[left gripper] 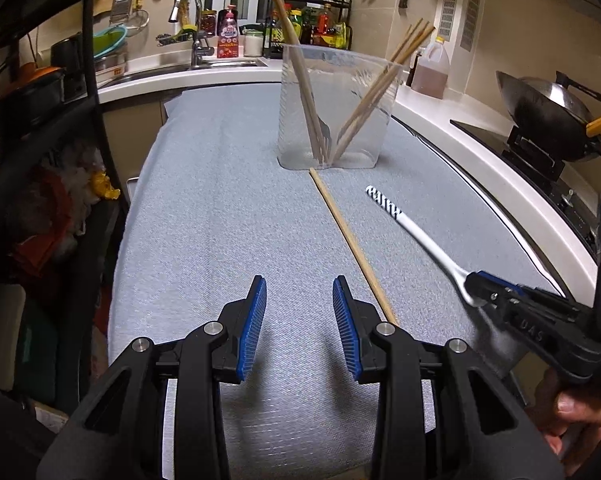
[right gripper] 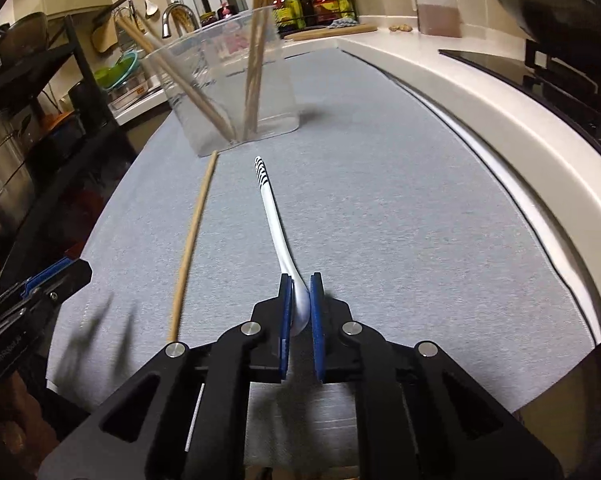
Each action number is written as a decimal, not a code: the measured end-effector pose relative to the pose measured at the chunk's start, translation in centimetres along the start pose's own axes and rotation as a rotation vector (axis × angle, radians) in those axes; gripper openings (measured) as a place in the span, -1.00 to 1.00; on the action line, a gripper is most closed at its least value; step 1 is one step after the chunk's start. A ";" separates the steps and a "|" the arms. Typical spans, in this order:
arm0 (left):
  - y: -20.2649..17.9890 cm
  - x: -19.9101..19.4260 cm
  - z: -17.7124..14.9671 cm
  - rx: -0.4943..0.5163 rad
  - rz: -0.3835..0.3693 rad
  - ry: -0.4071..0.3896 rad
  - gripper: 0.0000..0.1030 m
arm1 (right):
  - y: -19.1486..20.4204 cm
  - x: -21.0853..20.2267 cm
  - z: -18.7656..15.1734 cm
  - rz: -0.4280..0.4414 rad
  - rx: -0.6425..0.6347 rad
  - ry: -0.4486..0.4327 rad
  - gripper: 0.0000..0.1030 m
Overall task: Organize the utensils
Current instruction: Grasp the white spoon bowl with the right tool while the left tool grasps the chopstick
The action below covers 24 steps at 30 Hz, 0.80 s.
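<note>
A clear plastic container point(left gripper: 332, 108) stands on the grey mat and holds several wooden chopsticks and a fork; it also shows in the right wrist view point(right gripper: 224, 80). One loose wooden chopstick point(left gripper: 350, 246) lies on the mat in front of it, also in the right wrist view point(right gripper: 192, 240). A white spoon with a striped handle end point(left gripper: 416, 232) lies to its right. My right gripper point(right gripper: 300, 304) is shut on the bowl of the white spoon point(right gripper: 276, 220); it shows in the left wrist view point(left gripper: 480, 288). My left gripper point(left gripper: 299, 312) is open and empty just left of the chopstick's near end.
A white counter point(left gripper: 480, 128) curves around the mat's right side, with a wok point(left gripper: 548, 108) on a stove and an oil jug point(left gripper: 430, 68). A sink with tap point(left gripper: 192, 28) and a spice rack point(left gripper: 308, 20) stand behind. A dark shelf rack point(left gripper: 40, 120) is on the left.
</note>
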<state>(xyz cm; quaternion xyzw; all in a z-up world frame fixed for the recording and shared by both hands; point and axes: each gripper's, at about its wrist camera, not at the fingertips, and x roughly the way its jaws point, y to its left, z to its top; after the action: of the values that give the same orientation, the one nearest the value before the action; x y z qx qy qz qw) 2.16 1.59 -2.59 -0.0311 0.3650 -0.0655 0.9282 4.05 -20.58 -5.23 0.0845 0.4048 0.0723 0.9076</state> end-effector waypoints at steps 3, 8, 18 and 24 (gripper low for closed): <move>-1.1 1.1 -0.4 0.002 -0.017 0.023 -0.33 | -0.9 -0.3 -0.3 -0.025 -0.003 -0.022 -0.81; -3.1 2.5 -0.8 0.011 -0.041 0.042 -0.33 | -1.6 -0.2 -0.7 -0.012 -0.014 -0.029 -0.81; -6.6 4.4 -1.4 0.079 0.022 0.078 -0.38 | -1.9 -0.4 -1.1 0.023 -0.035 -0.019 -0.75; -5.1 3.7 -1.5 0.055 0.058 0.085 -0.89 | -1.6 -0.5 -1.4 0.011 -0.042 -0.007 -0.72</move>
<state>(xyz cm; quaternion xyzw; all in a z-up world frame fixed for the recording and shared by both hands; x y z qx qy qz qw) 3.29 -4.03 -5.68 0.0080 0.4027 -0.0501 0.9139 2.81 -22.12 -6.15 0.0681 0.3995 0.0856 0.9102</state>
